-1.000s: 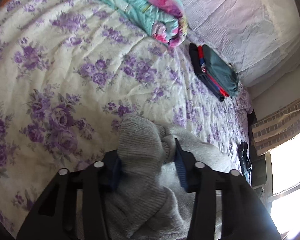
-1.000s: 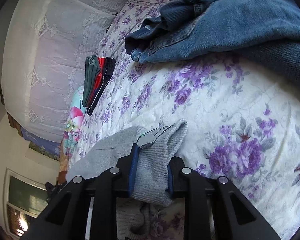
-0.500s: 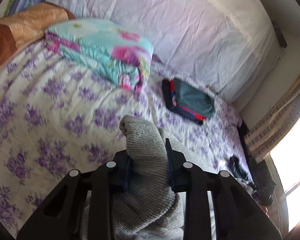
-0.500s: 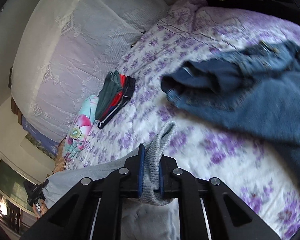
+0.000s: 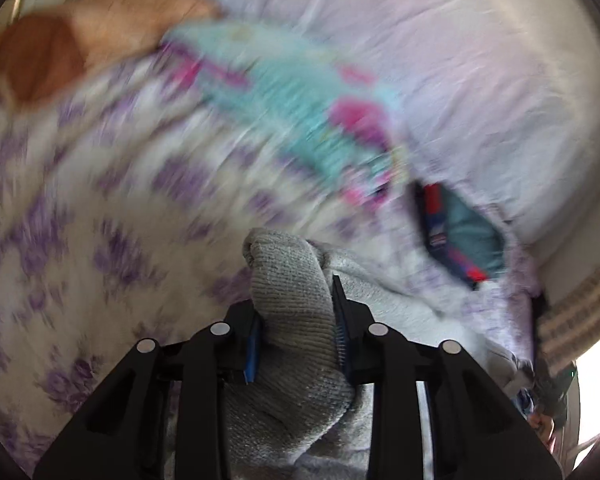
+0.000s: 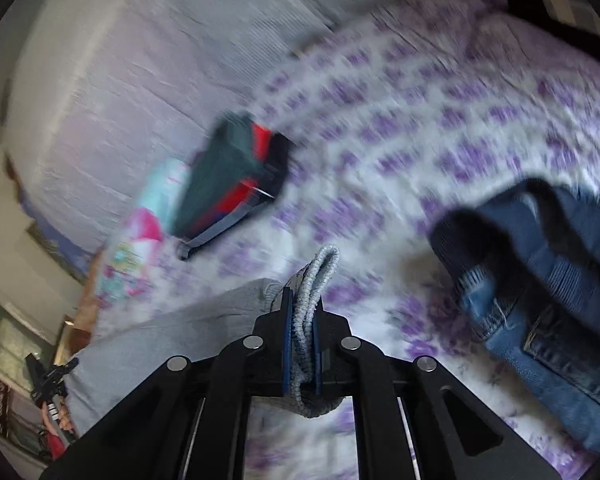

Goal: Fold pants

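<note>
Left gripper (image 5: 296,328) clenched on a thick bunched wad of the grey knitted sweatpants (image 5: 292,304); blue pads spread about a cuff's width, fabric bulging above and below the fingers. Right gripper (image 6: 302,340) clamped nearly closed on a thin doubled ribbed edge of the same grey pants (image 6: 312,292), edge poking up past the fingertips. Rest of the pants strung between the two tools, sagging over the purple-flowered white quilt (image 5: 80,208), grey panel trailing off left of the right gripper.

Landmark: folded dark green, red and navy clothes stack (image 6: 236,176) on the quilt. Turquoise-and-pink floral folded blanket (image 5: 300,112) just beside the stack. Crumpled blue denim jeans (image 6: 540,280) well apart from the stack, across the quilt, right of the right gripper. White lace-covered headboard wall (image 5: 440,60) behind the stack. Orange-brown pillow (image 5: 60,48) beyond the blanket, far from the stack.

Versus 0.5 s ago: both grips unchanged, same fabric pinched. Right pads slightly tighter-looking, cannot tell for sure. Heavy motion blur in both views now, previously sharp on the left. Stack shifted right and lower in the left view, larger and more central in the right view. Jeans moved lower right in the right view.
</note>
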`<state>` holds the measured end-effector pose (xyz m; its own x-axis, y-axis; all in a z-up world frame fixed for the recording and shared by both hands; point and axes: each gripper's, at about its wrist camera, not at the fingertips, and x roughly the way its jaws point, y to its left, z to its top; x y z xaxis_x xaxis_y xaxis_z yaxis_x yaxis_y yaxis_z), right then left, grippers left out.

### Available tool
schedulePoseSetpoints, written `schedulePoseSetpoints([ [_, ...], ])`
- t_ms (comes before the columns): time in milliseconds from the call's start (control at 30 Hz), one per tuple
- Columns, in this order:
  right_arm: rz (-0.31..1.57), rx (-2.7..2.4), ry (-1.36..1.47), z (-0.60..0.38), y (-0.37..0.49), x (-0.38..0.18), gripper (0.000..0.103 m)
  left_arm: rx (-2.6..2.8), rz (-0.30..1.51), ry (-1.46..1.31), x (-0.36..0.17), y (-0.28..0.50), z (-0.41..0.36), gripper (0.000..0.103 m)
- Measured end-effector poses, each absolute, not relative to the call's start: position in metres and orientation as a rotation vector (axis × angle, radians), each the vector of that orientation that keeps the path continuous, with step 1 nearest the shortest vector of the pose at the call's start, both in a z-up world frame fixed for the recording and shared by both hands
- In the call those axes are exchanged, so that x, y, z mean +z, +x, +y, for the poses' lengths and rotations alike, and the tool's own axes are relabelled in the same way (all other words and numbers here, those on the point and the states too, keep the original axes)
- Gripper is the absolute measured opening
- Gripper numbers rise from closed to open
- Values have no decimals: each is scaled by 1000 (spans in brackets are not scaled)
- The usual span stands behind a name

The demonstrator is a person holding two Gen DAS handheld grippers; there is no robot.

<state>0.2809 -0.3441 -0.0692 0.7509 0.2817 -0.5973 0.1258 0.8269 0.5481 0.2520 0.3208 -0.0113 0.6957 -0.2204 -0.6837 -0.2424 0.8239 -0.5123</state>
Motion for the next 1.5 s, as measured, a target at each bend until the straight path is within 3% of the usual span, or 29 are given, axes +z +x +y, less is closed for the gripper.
schedulePoseSetpoints([
  [67,736,101,637,-353,279,-77,9,12,853,-669,-31,254,331,34],
  [133,735,112,637,-356,273,-70,10,22,859,-683,-30,246,342,44],
  [200,721,48,571,-358,270,-58,21,88,841,-654,-19,234,354,69],
  [233,698,7,546,-361,268,-51,40,108,828,-639,-15,229,357,72],
  [433,625,137,534,-332,238,-28,38,37,766,-687,2,183,366,71],
  [667,737,421,398,-218,246,-34,38,-141,792,-508,19,165,288,71],
  [833,885,353,410,-215,264,-77,38,-147,900,-433,-8,164,264,71],
  [900,932,302,464,-235,262,-98,37,-144,937,-436,-25,160,269,71],
  [933,941,311,519,-249,263,-107,24,-147,944,-441,-29,158,272,71],
  [967,957,306,588,-263,262,-116,0,-152,945,-456,-36,153,277,69],
  [1100,923,286,705,-294,250,-116,0,-145,899,-583,-38,124,304,68],
  [1233,859,283,640,-291,215,-90,13,-66,868,-614,-31,95,325,69],
  [1333,814,268,648,-295,173,-80,44,-69,902,-678,-43,84,334,69],
  [1500,810,270,693,-302,98,-77,44,-70,933,-703,-63,85,330,70],
])
